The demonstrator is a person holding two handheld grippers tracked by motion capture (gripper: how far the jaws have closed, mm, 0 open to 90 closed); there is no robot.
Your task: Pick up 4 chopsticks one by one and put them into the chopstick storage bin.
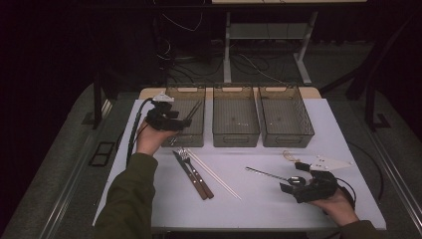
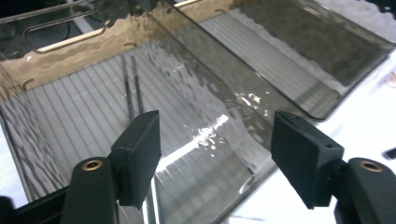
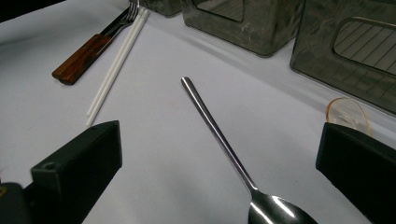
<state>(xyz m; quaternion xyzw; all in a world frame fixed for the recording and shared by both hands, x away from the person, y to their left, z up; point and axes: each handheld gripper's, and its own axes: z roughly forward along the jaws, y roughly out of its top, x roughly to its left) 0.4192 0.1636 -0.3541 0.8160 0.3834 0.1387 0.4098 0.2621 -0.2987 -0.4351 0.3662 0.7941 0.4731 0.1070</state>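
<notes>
My left gripper (image 1: 186, 121) hangs over the left bin (image 1: 185, 134), jaws spread and nothing between them; the dark chopsticks (image 2: 132, 88) lie side by side on the bin's ribbed floor, apart from my pads, which reads as a pair let go for sorting. From above, those sticks (image 1: 193, 109) slant across the bin's far half, partly blurred by the smoky wall. The bin's glossy side throws glare in the left gripper view, so I cannot make out where the sticks' near ends stop behind my left jaw.

The middle bin (image 1: 236, 134) and the right bin (image 1: 285, 137) look bare, suggesting one kind of cutlery per bin.

On the white table (image 1: 259, 199), in front of the bins, wait a knife (image 1: 189, 175) and fork (image 1: 196, 174) with wooden handles, lying together, and white chopsticks (image 1: 213, 174) just beside them, set out within reach of either hand.

Further right, the spoon (image 3: 229, 149) lies with its bowl toward me and its handle pointing at the bins. My right gripper (image 1: 294, 183) rests low on the table, jaws wide on either side of the bowl, touching nothing; I judge it lined up to pick that spoon. The bowl is cut off at the frame's bottom edge. A clear amber spoon (image 3: 348, 116) near the right bin is half hidden by my right jaw.
</notes>
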